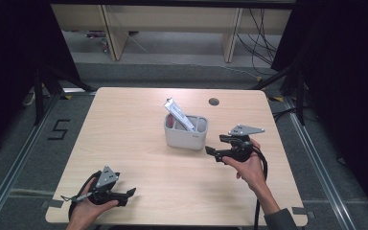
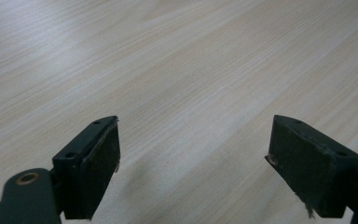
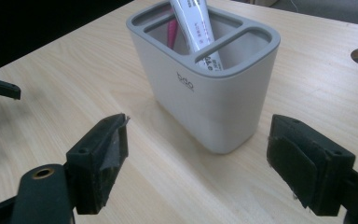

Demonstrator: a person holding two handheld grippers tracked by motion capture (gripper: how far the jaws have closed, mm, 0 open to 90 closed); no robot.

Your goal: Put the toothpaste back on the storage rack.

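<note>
While right gripper (image 3: 196,163) hangs released just short of holder (image 3: 205,88) mid-table, tube (image 3: 193,23) leans inside, tip poking out. Tube looks light, soft, slick: pinch flat upper end. Left gripper (image 2: 193,163) released, idle over bare table (image 2: 168,56).

There is one wooden table (image 1: 134,143). On it stands one grey holder (image 1: 186,136), near the middle of the high view, and it has three slots. One white tube (image 1: 178,114) leans in it, poking out to the upper left. One pink thing (image 3: 171,33) sits in the holder too — too hidden to name. There are two grippers — the left gripper (image 1: 124,195) at the lower left, the right gripper (image 1: 214,153) right of middle. Two hands hold them. One round hole (image 1: 214,101) is in the tabletop.
</note>
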